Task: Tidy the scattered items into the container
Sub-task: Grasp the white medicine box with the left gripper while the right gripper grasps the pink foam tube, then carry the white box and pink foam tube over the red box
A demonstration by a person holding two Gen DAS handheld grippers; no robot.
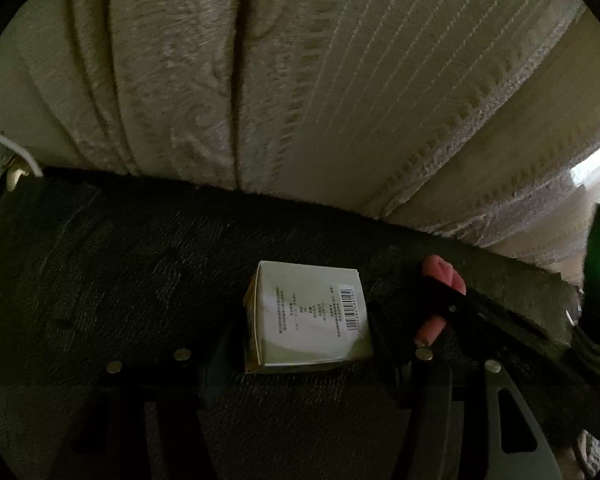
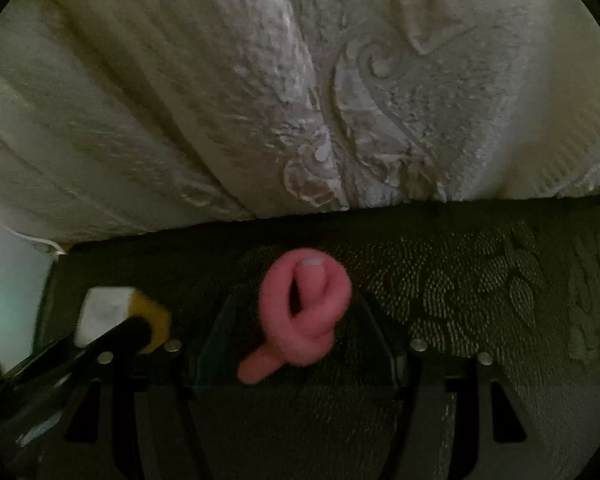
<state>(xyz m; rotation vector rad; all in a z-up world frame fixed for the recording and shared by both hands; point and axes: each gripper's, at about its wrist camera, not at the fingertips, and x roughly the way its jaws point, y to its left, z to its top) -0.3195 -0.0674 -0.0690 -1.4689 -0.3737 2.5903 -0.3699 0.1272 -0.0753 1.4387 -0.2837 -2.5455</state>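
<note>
in the lower centre of the left wrist view, the left gripper point(image 1: 306, 344) has its black fingers clamped on either side of a small white cardboard box point(image 1: 306, 318), a squarish carton with a yellow side face. its top face shows a barcode and lines of fine print. the box sits on a dark, coarse-woven mat with a raised leafy pattern point(image 1: 119, 264). just to the right of the box in that view, the black fingers of the other gripper cross the frame with pink showing between them.

in the right wrist view, the right gripper point(image 2: 295, 336) stands at the lower centre with a soft pink rope tied in a loose knot point(image 2: 306, 308) between its translucent pads. the rope is fuzzy, thick and round, looped over itself with one end sticking out toward the lower left. the pads appear to press on the knot, gripping it above the dark mat. at the left of this frame the white and yellow box shows again, blurred, behind a black finger.

beyond the mat's far edge, filling the upper half of both frames, lies a cream plush fabric with embossed scrolls and ribbed stripes point(image 2: 360, 100).
</note>
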